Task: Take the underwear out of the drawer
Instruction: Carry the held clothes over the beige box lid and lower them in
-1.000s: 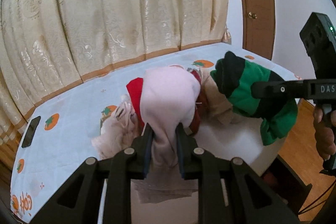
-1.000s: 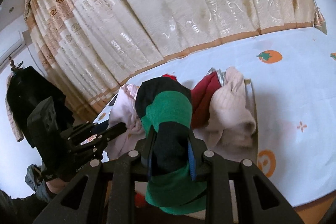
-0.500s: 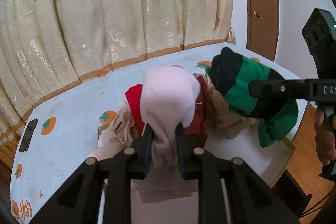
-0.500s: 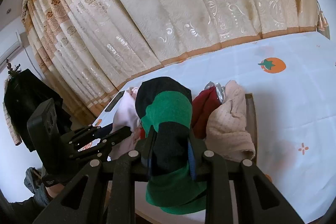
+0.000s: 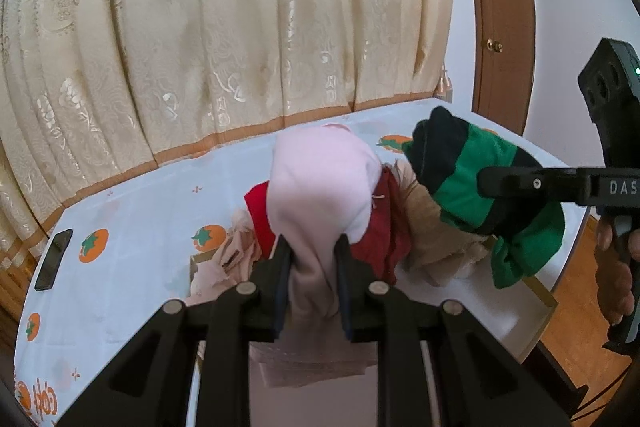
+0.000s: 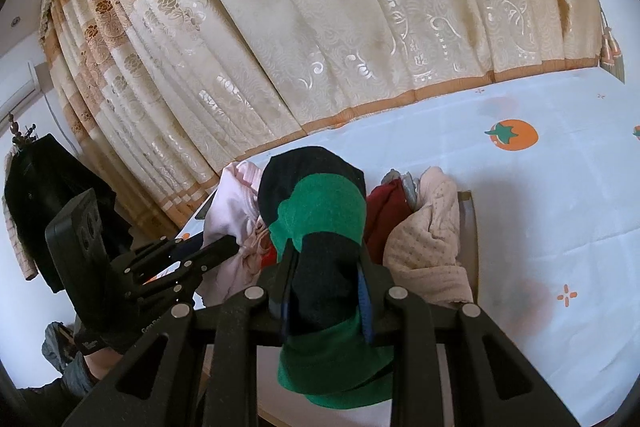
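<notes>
My left gripper (image 5: 314,259) is shut on a pale pink pair of underwear (image 5: 320,187), which bulges above the jaws and hangs below them. My right gripper (image 6: 324,279) is shut on a green and black pair (image 6: 320,215). Both pairs hang just above the open drawer (image 5: 540,297), whose wooden rim (image 6: 472,227) shows at the side. In the drawer lies a pile with a red garment (image 5: 384,227) and a beige one (image 6: 428,247). The green and black pair (image 5: 472,179) and the right gripper's finger (image 5: 520,183) show at the right of the left wrist view.
Behind the drawer lies a bed (image 5: 140,219) with a white sheet printed with orange fruit. A dark phone (image 5: 53,259) rests near its left edge. Cream curtains (image 5: 240,27) hang behind, a wooden door (image 5: 504,27) stands at the right, and a black coat (image 6: 40,195) hangs at the far left.
Both grippers have drifted slightly with their garments still clamped. The drawer's wooden rim has come into sight at the lower right of the left wrist view. Neither grip has changed.
</notes>
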`<state>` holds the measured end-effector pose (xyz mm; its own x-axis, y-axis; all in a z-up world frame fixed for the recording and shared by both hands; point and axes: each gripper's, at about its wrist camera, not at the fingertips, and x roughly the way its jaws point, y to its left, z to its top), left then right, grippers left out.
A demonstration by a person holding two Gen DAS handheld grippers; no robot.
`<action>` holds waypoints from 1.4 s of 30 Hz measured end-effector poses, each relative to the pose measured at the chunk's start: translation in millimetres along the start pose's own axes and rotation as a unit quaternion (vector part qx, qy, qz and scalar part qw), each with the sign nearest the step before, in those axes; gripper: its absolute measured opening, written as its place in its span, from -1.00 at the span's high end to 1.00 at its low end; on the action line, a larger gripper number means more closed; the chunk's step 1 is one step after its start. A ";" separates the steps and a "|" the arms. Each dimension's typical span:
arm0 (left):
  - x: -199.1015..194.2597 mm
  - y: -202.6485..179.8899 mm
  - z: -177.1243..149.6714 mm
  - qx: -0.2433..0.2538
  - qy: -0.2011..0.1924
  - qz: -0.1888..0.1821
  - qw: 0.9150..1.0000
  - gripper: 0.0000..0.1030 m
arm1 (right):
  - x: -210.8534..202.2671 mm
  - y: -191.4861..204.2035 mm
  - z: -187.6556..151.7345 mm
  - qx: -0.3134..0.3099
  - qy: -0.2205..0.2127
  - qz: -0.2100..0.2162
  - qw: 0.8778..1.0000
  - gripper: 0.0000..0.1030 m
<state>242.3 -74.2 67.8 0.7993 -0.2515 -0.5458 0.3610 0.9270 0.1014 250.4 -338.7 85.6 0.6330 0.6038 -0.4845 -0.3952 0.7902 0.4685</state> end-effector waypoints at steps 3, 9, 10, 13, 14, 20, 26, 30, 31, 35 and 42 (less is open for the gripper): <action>-1.6 0.8 0.9 -0.002 -0.005 -0.001 1.000 0.64 | 0.2 0.5 -0.4 -0.001 -0.001 -0.001 1.000 0.46; -1.6 5.6 7.5 -0.009 -0.011 0.003 1.000 0.64 | 0.0 0.6 4.9 -0.003 -0.002 -0.004 1.000 0.46; -1.0 6.3 8.8 -0.010 -0.012 0.004 1.000 0.64 | 0.3 0.4 6.8 -0.003 -0.003 -0.005 1.000 0.46; 0.4 8.2 12.7 -0.016 -0.015 0.004 1.000 0.64 | 2.6 0.7 12.3 -0.003 -0.004 -0.009 1.000 0.46; 1.5 8.7 14.1 -0.019 -0.015 0.004 1.000 0.64 | 3.4 0.1 14.4 -0.004 -0.005 -0.010 1.000 0.46; 11.2 12.7 20.4 -0.040 -0.010 -0.005 0.999 0.64 | 11.0 -1.8 22.0 -0.003 -0.004 -0.015 1.000 0.46; 30.8 14.4 23.8 -0.073 0.008 -0.007 0.997 0.64 | 24.0 -7.1 31.9 0.017 -0.006 -0.025 1.000 0.46; 40.3 11.4 24.0 -0.079 0.017 -0.010 0.997 0.64 | 32.8 -5.3 36.0 0.017 -0.003 -0.035 0.999 0.46; 42.6 10.1 23.7 -0.078 0.019 -0.010 0.997 0.64 | 35.7 -5.8 37.4 0.019 -0.001 -0.035 0.999 0.46; 55.9 7.6 22.1 -0.084 0.038 -0.019 0.996 0.64 | 45.8 -10.1 40.2 0.030 0.004 -0.047 0.998 0.46; 73.2 4.6 18.8 -0.083 0.048 -0.020 0.995 0.64 | 60.9 -25.1 39.1 0.040 0.016 -0.065 0.997 0.46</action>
<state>311.5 -93.6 43.9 0.7328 -0.2695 -0.6248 0.3012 0.9518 -0.0573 324.9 -325.9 73.2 0.6529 0.5009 -0.5682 -0.2555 0.8518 0.4573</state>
